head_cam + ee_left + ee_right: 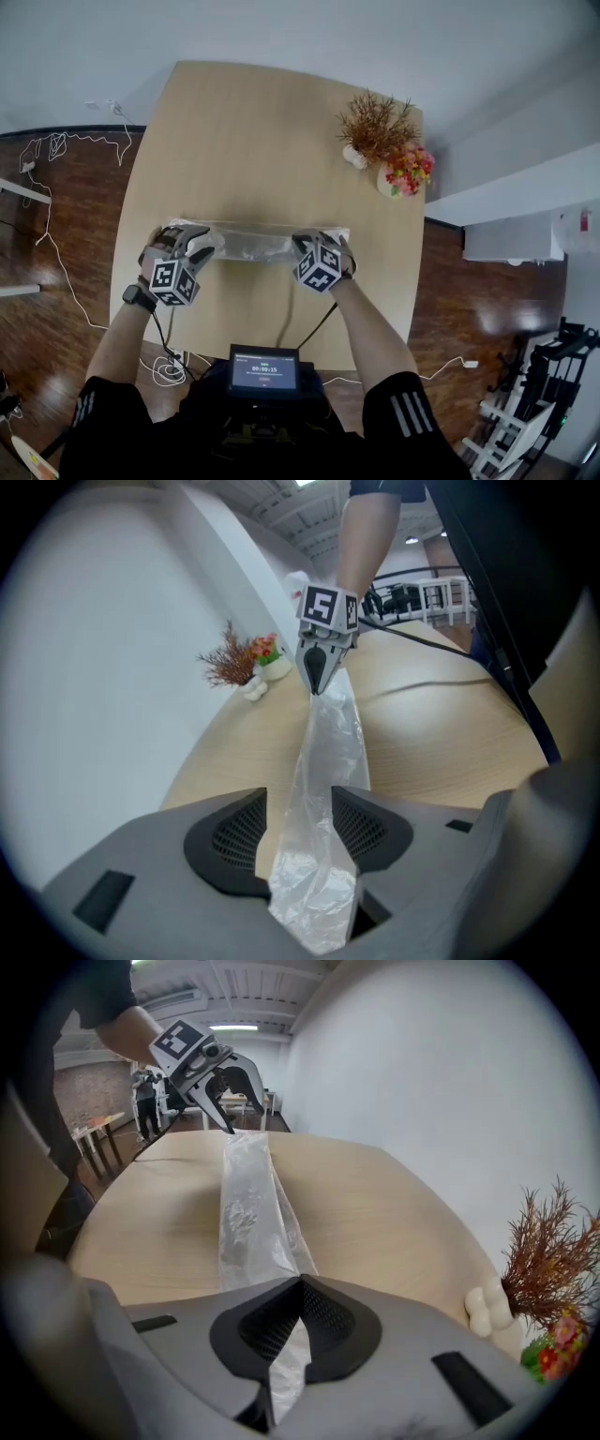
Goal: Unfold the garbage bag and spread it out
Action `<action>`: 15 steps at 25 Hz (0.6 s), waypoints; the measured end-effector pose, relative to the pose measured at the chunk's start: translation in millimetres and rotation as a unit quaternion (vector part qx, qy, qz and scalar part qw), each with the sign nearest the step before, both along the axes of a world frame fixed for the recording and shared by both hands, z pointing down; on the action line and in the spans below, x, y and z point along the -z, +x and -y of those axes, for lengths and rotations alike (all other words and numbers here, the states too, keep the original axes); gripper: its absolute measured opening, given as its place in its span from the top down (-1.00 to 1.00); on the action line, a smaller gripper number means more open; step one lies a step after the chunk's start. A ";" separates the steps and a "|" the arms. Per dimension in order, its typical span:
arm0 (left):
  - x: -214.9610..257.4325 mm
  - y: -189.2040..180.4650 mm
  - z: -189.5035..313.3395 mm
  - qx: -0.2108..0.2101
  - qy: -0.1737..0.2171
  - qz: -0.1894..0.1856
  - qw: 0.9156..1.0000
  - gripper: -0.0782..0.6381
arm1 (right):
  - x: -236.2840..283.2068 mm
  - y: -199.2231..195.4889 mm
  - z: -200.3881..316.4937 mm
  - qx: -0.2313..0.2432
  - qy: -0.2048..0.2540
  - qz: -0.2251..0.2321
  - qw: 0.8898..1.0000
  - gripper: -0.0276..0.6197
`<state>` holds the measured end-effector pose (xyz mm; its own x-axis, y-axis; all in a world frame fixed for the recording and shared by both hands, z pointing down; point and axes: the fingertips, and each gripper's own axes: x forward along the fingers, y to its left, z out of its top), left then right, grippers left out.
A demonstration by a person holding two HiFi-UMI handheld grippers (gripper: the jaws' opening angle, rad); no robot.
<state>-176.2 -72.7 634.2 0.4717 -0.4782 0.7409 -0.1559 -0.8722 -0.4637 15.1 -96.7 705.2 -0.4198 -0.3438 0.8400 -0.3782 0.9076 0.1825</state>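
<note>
1. A clear, folded plastic garbage bag (258, 242) lies strip-wise across the pale wooden surface (244, 141).
2. The right tongs (298, 1290) clamp its right end; the left tongs (298, 827) straddle its left end, parted.
3. Advice: re-grip one layer only, then separate.

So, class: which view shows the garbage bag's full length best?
The head view: the garbage bag lies as one strip across the table. The left gripper view foreshortens it between parted jaws; the right gripper view shows it pinched.

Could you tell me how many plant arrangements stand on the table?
2, both at the table's far right corner: a brown dried bouquet and, beside it, a pot of colourful flowers. None looks hidden.
</note>
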 end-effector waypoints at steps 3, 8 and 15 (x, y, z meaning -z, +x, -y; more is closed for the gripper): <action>10.9 -0.2 4.7 -0.007 0.002 0.012 1.000 0.08 | 9.6 -2.4 -2.9 0.006 0.016 0.005 1.000 0.86; -3.2 12.7 5.0 -0.050 -0.015 0.056 0.997 0.04 | 25.2 -5.0 -12.1 0.014 0.041 0.013 0.999 0.86; -48.7 15.2 -9.7 -0.092 -0.076 0.117 0.986 0.04 | 46.1 -3.2 -29.0 0.013 0.064 0.026 0.998 0.86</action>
